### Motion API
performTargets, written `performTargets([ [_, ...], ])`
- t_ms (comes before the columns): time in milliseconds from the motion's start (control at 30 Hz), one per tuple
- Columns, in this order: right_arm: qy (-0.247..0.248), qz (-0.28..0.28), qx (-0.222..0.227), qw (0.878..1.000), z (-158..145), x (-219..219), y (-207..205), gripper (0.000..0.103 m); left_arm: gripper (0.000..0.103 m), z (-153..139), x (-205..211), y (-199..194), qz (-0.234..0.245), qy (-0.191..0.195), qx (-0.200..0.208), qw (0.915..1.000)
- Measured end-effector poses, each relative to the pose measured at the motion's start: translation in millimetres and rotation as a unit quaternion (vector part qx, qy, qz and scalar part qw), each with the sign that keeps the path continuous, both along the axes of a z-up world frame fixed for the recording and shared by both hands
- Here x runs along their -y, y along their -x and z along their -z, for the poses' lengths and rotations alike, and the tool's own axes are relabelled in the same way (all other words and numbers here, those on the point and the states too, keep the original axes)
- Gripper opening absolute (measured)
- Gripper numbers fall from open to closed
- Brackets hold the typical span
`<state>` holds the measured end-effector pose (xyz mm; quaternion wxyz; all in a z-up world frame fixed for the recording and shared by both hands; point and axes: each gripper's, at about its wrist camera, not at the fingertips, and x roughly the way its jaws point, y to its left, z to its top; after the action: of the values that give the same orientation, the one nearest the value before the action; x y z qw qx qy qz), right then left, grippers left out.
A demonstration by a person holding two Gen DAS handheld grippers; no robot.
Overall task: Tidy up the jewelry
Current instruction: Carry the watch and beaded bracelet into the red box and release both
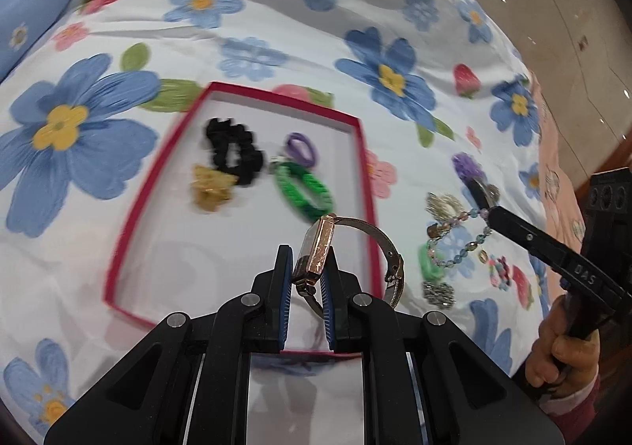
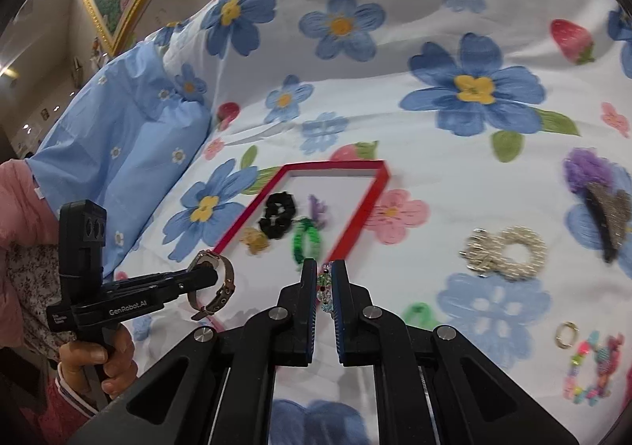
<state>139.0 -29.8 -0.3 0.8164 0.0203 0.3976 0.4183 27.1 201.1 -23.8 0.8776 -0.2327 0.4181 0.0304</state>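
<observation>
One red-rimmed tray (image 1: 357, 153). Inside it, four pieces: one black scrunchie (image 1: 234, 151) at 11 o'clock, one yellow claw clip (image 1: 209, 186) at 9, one purple hair tie (image 1: 302, 147) at 1, one green coiled tie (image 1: 304, 188) at 3. One rose-gold watch (image 1: 316, 251) and one beaded bracelet (image 1: 466, 235), both lifted. On the floral sheet (image 2: 434, 176) at 3 o'clock of the tray: one pearl ring clip (image 2: 509, 251), one purple-tufted clip (image 2: 596, 204), one gold ring (image 2: 565, 334), one colourful bead bracelet (image 2: 592, 370).
</observation>
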Motion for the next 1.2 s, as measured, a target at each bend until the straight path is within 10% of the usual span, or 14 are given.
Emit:
performTargets([
  [633,0.009,-0.086,-0.034,0.996,36,-109,2,0.007,0.012,46,-59,-16,-0.060,-0.015,-0.051,0.9968],
  [1200,0.076,-0.053,-0.048,0.995,84,-117,-37,0.007,0.012,70,-56,-38,-0.055,-0.041,-0.092,0.9933],
])
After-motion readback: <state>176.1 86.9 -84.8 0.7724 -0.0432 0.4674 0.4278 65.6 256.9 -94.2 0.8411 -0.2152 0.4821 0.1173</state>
